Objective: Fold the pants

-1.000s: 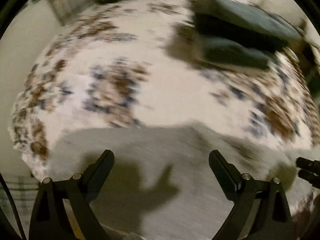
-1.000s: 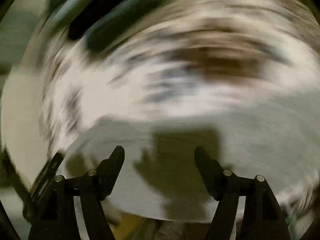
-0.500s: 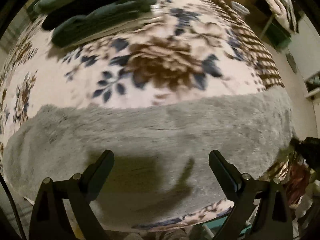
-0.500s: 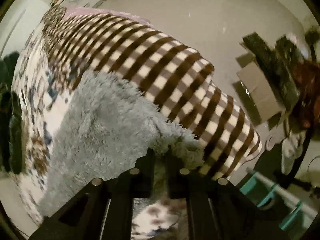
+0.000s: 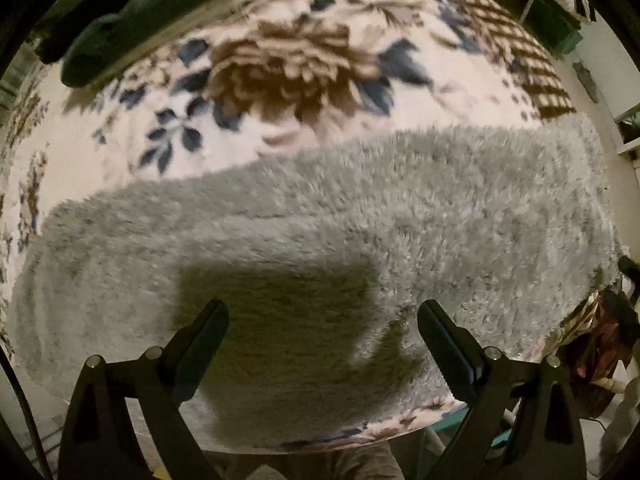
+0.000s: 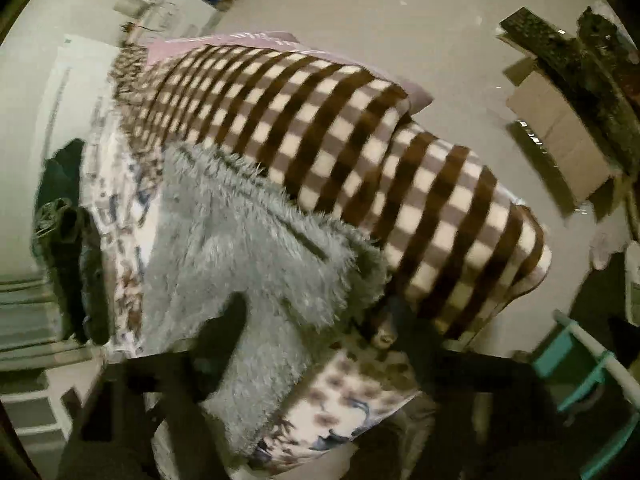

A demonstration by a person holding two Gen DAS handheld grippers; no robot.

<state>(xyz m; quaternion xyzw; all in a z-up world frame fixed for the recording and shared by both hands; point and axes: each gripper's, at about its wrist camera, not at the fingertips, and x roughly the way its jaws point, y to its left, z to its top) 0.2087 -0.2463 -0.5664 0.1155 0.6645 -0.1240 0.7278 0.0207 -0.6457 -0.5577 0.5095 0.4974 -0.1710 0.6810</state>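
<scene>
The pants [image 5: 360, 216] are grey and fluffy and lie flat across the near part of a bed with a floral blanket [image 5: 280, 64]. My left gripper [image 5: 322, 320] is open and empty, hovering just above the pants' near edge. In the right wrist view the pants [image 6: 248, 248] run away to the upper left, with one corner puffed up beside the checked blanket [image 6: 360, 152]. My right gripper [image 6: 312, 328] is blurred, its fingers spread wide on either side of the pants' end, holding nothing.
Dark green folded clothes [image 5: 132, 24] lie at the bed's far side. A brown-and-cream checked blanket hangs over the bed's end. Cardboard boxes [image 6: 560, 140] and a teal frame [image 6: 592, 368] stand on the floor beyond.
My right gripper was shut on the pants' corner half a second ago and has opened and let it go. My left gripper has dropped closer to the pants.
</scene>
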